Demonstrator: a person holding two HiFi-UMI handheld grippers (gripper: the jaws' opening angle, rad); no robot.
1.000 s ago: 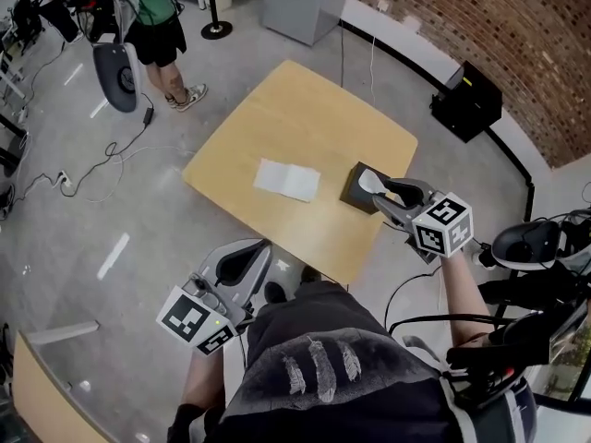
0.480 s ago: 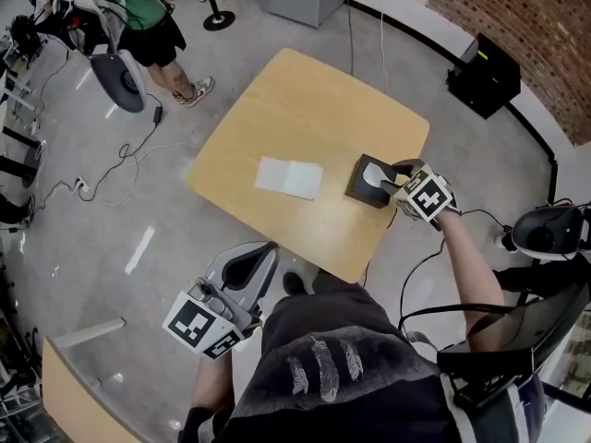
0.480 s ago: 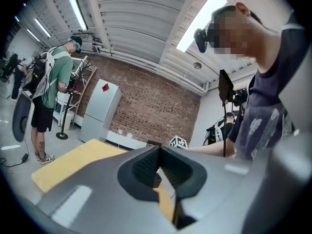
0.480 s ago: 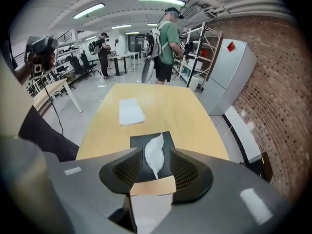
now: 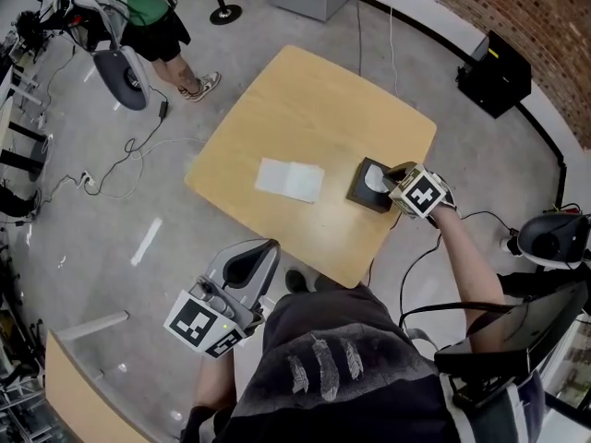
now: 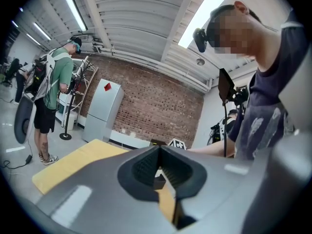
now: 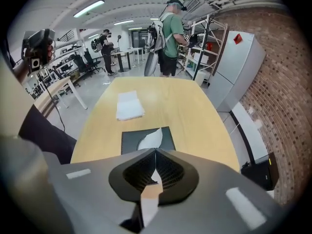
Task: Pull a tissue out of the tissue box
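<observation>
Head view: dark box (image 5: 358,192) on the desk (image 5: 305,100), just inside the right edge, about midway along it. White tissue (image 5: 372,178) standing up out of the top slot.

Right gripper (image 5: 384,181) directly over the box, pointing steeply down. Jaws just been closing — now together, pinched on the top corner of the tissue. Checked in the right gripper view: tissue (image 7: 152,139) rising from the slot of the box (image 7: 131,141) straight into the tips of the right gripper (image 7: 155,151), white showing in the seam between the pads. Most of the tissue not yet out of the box.

Left gripper (image 5: 270,245) just off the desk's near-left edge, held low and roughly level. Checked in the left gripper view: left gripper (image 6: 159,147) fully closed, nothing between the jaws — desk (image 6: 73,162) visible beyond.

Also on the desk: folded white sheet (image 5: 289,179), lying flat, left of the box and apart from it, toward the middle. Same sheet (image 7: 129,105) beyond the box in the right gripper view.

Off the desk: person (image 5: 148,7) in a green top, standing on the floor past the far-left edge.
</observation>
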